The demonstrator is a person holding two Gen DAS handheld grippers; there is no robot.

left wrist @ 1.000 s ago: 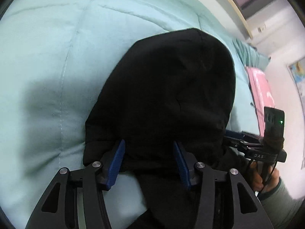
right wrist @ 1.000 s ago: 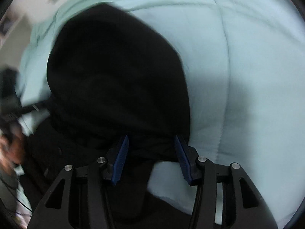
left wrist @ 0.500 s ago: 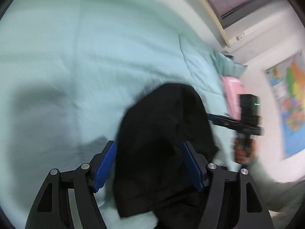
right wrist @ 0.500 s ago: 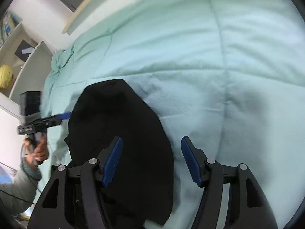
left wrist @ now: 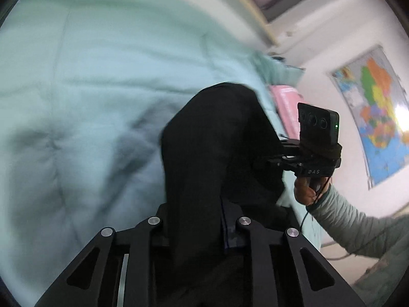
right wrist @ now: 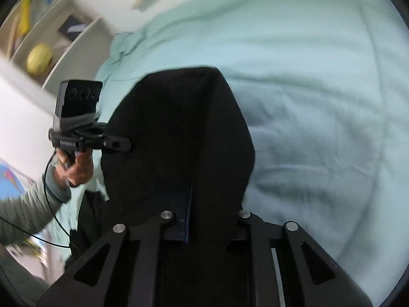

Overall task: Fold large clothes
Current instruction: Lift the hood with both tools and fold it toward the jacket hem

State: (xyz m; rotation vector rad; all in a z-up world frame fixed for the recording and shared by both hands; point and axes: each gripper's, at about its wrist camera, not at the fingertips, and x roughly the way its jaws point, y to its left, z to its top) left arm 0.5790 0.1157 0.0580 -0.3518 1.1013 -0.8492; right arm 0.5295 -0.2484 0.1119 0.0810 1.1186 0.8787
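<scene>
1. One pale green quilted bedcover [left wrist: 89,97] across most of both views, creased and blurred in places.
2. Black garment [left wrist: 217,138] lifted above the bedcover, gripped at both sides and draped forward from both tools; far edge rounded, folds hard to read against the dark cloth.
3. Left gripper [left wrist: 196,230] clamped on the garment: fingers drawn close together, cloth bunched between them, one blue pad [left wrist: 226,227] partly exposed at the right of the cloth.
4. Right gripper [right wrist: 204,220] likewise closed on the garment, fingers near together, thin blue pad edge showing at the left of the pinched fold.
5. Same right tool seen side-on from the left wrist view, black camera block on top, held by a hand [left wrist: 305,192] in a grey-green sleeve; fingertips buried in cloth.
6. Wall map [left wrist: 378,117] on the white wall, brightly coloured.
7. Pink item [left wrist: 286,102] at the bed's far edge, blurred.
8. Yellow-green ball [right wrist: 39,58] on a white shelf, blurred.
</scene>
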